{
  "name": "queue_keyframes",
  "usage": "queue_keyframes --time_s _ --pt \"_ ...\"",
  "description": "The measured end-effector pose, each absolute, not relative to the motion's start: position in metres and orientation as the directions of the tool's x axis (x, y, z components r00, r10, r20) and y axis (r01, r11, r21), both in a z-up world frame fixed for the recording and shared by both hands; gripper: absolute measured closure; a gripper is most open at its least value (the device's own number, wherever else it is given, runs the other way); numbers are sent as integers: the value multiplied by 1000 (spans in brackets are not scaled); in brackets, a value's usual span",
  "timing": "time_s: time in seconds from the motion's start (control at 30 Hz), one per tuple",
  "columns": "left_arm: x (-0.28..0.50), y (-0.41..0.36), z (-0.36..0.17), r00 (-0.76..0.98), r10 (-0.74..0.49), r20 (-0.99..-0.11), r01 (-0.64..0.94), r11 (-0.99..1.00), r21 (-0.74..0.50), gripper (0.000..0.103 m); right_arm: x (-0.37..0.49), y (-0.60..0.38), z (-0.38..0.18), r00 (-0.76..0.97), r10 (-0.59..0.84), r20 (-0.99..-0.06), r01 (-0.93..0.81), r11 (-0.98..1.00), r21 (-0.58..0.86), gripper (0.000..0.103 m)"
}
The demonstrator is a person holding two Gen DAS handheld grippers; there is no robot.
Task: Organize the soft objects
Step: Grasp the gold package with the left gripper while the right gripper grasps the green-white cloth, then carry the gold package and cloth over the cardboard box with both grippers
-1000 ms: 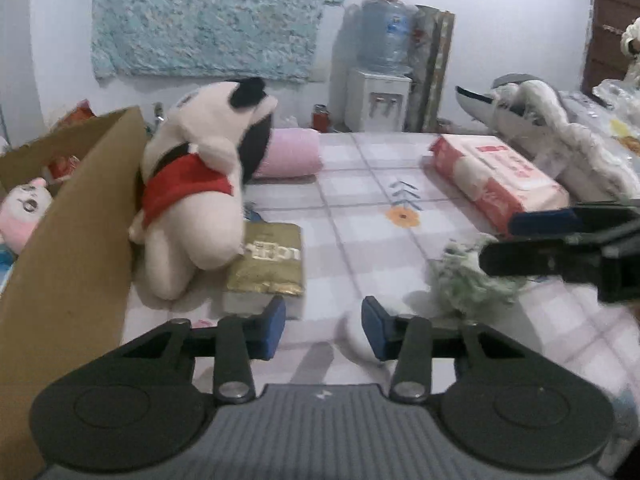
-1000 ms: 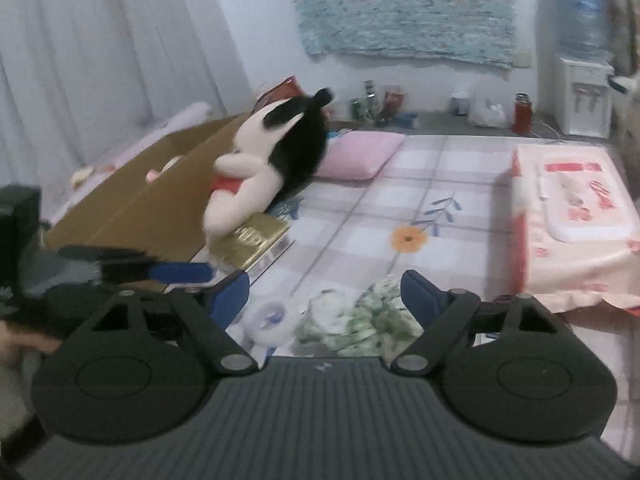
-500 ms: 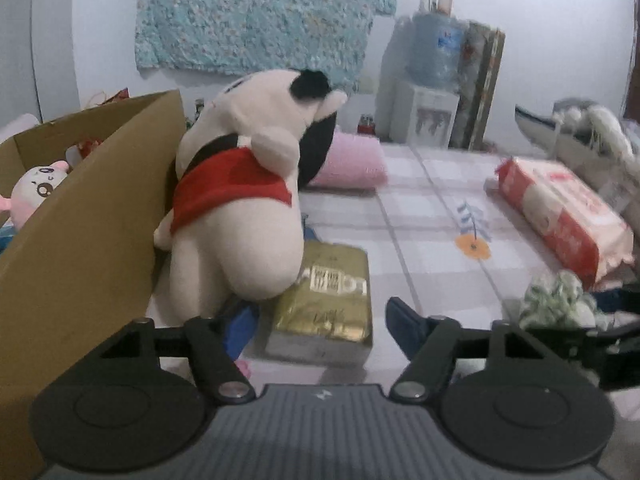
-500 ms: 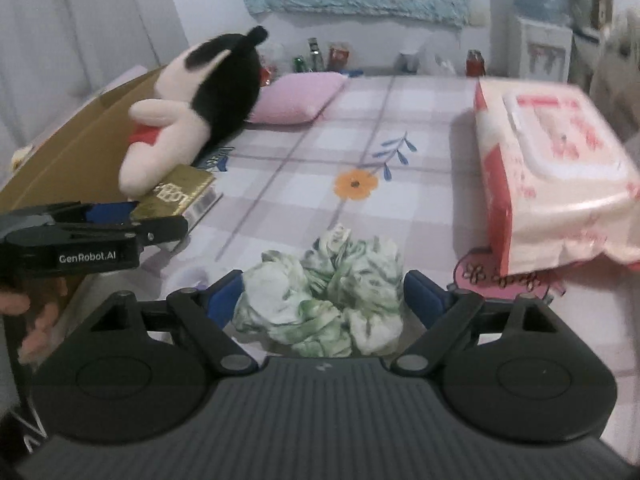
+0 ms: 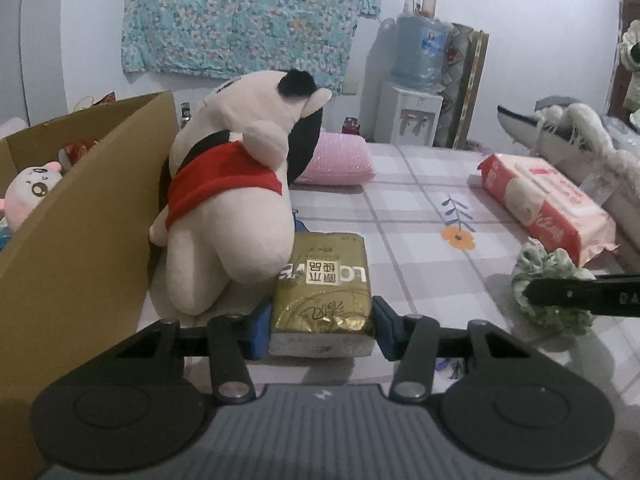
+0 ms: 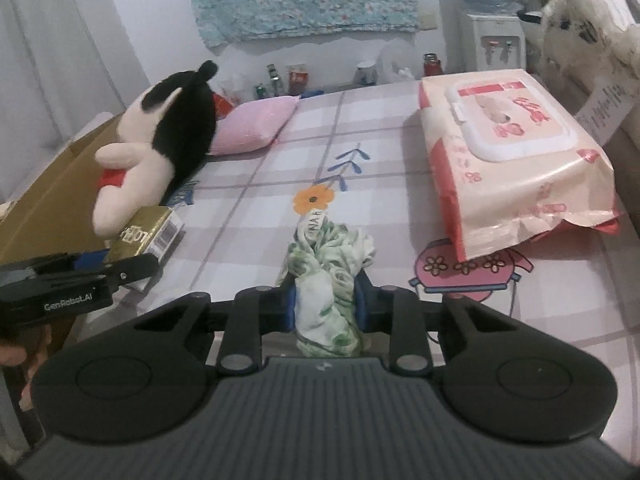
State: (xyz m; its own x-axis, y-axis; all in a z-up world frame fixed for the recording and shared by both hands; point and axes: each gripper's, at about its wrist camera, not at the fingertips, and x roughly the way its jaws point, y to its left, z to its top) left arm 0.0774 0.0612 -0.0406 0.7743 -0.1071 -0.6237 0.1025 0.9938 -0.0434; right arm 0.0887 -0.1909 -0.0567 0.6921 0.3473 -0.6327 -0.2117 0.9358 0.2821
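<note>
Closing on the green-and-white cloth bundle [image 6: 328,280], the right gripper [image 6: 325,306] pinches it between its pads; the left gripper [image 5: 320,330] closes around the gold tissue pack [image 5: 324,292], pads touching its sides.

You've got a checked flower-print sheet [image 6: 400,216] underneath: plush toy [image 5: 232,216], gold tissue pack [image 5: 324,280], pink pillow [image 5: 340,158], wet-wipes pack [image 6: 508,148], green-white cloth bundle [image 6: 332,256] and cardboard box [image 5: 80,240] lie on it.
</note>
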Motion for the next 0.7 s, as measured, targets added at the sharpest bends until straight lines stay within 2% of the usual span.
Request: queue_keyframes --time_s 0.13,0.23,0.43,0.6,0.7 --pt "70 64 -36 792 -102 -603 98 994 -40 52 84 -189 -55 695 372 -616 -225 925 305 78" --pt "66 65 -31 796 -161 -584 123 987 -105 52 83 -187 -55 695 371 -616 -238 927 289 78" --pt "46 46 -22 827 -199 -525 182 980 -85 52 78 -194 -47 713 395 -579 -251 915 314 78" --pt "27 21 -12 895 -132 -426 186 979 87 51 76 -201 -44 721 401 -565 -242 910 337 78" --pt "20 13 -8 914 -101 -393 167 977 135 51 71 -199 -37 725 428 -540 -269 897 350 78"
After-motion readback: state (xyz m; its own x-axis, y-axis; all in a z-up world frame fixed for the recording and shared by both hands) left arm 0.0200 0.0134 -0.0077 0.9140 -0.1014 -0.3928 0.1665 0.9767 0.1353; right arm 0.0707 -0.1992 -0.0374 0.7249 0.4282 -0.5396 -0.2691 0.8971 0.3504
